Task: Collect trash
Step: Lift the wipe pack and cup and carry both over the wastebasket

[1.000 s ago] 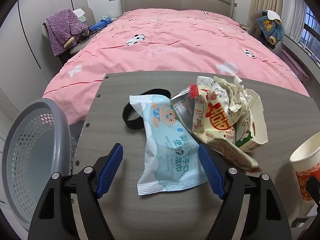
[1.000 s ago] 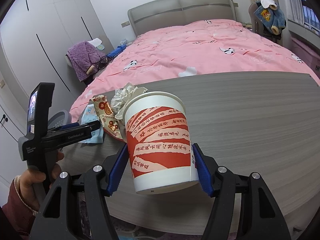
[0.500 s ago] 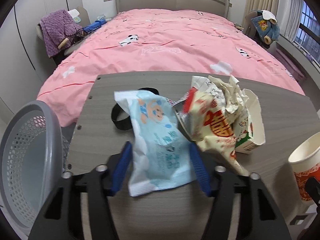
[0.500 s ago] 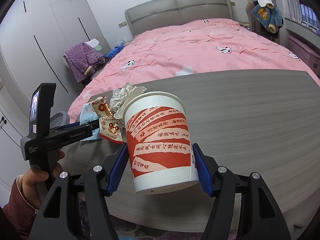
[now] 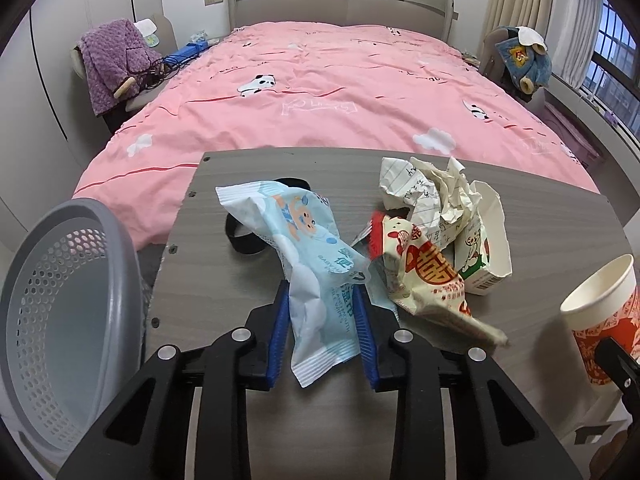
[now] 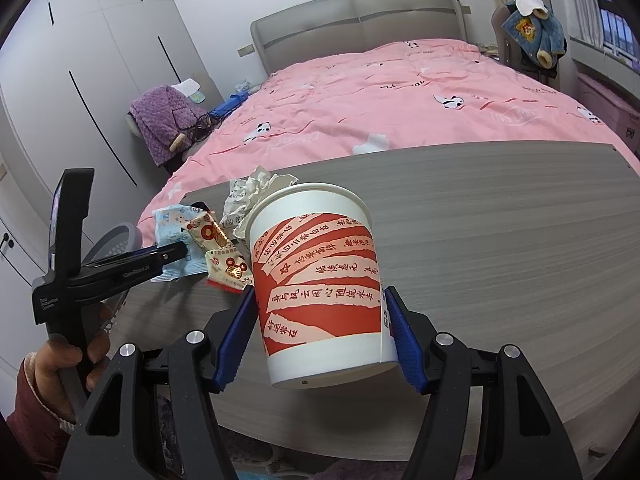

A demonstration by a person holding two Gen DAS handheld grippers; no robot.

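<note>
The light-blue wet-wipe packet (image 5: 320, 276) is pinched between the blue pads of my left tongs (image 5: 323, 332), its top end raised off the grey table (image 5: 224, 280). My right tongs (image 6: 322, 334) clamp the red-and-white paper cup (image 6: 320, 280) near the table's front edge. Just beside the packet lie a red-and-cream snack wrapper (image 5: 424, 276), crumpled paper (image 5: 432, 192) and a torn carton (image 5: 486, 252). The grey perforated basket (image 5: 68, 312) stands left of the table

Grey table (image 5: 248, 432) bears crumpled paper (image 5: 432, 196), carton (image 5: 486, 252), snack wrapper (image 5: 428, 276).
</note>
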